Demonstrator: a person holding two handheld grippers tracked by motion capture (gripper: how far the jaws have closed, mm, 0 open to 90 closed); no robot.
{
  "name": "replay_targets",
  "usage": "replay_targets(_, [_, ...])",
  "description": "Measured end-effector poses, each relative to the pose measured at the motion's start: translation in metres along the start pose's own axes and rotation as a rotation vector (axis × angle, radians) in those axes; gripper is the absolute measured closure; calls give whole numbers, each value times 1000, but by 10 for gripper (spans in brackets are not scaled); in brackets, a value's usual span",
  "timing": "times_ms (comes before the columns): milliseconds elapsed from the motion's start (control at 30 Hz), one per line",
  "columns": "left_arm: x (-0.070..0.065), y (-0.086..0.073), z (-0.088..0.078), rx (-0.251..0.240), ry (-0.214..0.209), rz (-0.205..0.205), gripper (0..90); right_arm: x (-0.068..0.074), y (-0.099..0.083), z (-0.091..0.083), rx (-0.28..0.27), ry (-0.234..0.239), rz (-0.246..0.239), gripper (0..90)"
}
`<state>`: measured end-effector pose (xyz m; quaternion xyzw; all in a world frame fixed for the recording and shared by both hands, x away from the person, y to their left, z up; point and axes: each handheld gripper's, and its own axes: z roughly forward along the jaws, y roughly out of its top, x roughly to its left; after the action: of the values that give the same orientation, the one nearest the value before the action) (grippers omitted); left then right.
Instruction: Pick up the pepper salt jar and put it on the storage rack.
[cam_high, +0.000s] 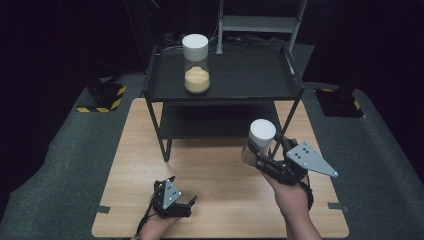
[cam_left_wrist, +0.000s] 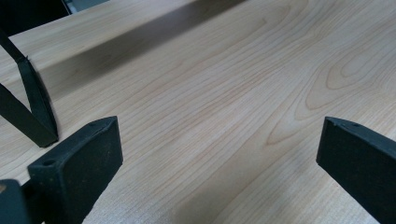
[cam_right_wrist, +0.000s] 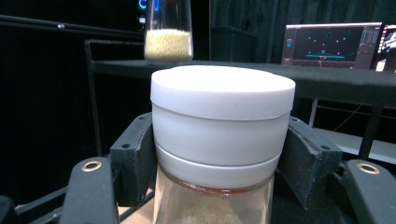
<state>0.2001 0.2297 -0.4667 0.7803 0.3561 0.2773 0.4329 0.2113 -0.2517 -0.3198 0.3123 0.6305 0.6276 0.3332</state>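
Evidently the white-lidded jar (cam_right_wrist: 219, 140) sits clamped upright between the right gripper (cam_right_wrist: 219, 158) jaws.

Overhead light is falling on the table while the room around it is sitting in darkness.
The wooden table (cam_high: 215, 165) is showing bright and evenly lit; the black shelf rack (cam_high: 225, 75) is casting a soft shadow band across it. The near white lid (cam_right_wrist: 222, 93) is looking slightly soft, and distant monitors (cam_right_wrist: 331, 44) are glowing, blurred.
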Motion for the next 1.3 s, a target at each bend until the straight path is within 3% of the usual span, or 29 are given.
replay_targets(833, [0, -1, -2, -2, -1, -16, 6, -3, 48, 12, -57, -29, -15, 336])
replay_targets(1300, [1, -3, -4, -5, -6, -24, 7, -4, 81, 29, -83, -66, -22, 335])
